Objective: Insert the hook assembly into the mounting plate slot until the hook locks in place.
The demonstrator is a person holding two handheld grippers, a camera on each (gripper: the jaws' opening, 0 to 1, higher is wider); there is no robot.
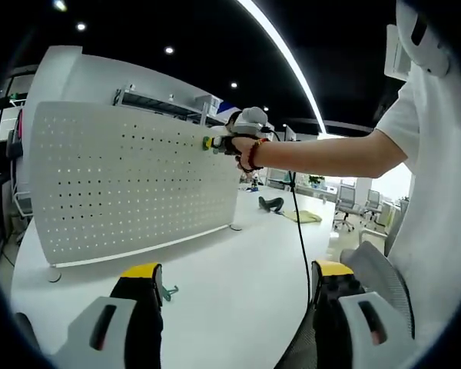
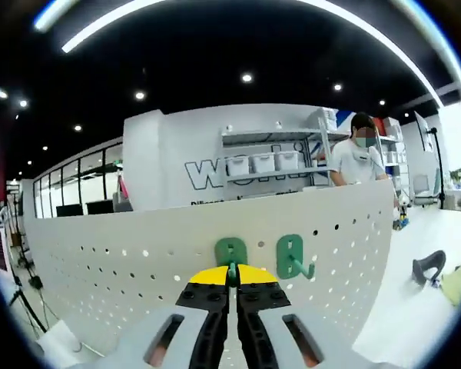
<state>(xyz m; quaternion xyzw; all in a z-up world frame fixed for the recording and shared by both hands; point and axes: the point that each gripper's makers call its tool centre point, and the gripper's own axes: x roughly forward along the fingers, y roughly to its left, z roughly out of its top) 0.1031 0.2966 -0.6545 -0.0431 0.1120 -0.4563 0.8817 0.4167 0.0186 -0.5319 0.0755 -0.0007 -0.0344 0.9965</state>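
The white pegboard (image 2: 138, 254) stands upright on the table (image 1: 238, 284). The right gripper (image 2: 232, 286), jaws clamped on 1 green hook (image 2: 230, 254), holds it against the holes beside another hook (image 2: 292, 257). Tilt could stop it locking. The left gripper (image 1: 230, 307) gapes wide, holding nothing.

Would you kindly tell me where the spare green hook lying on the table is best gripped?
Grip the green hook by its straight shank, coming from above with the open left claw. It lies flat on the white table, leaving the curled end free.
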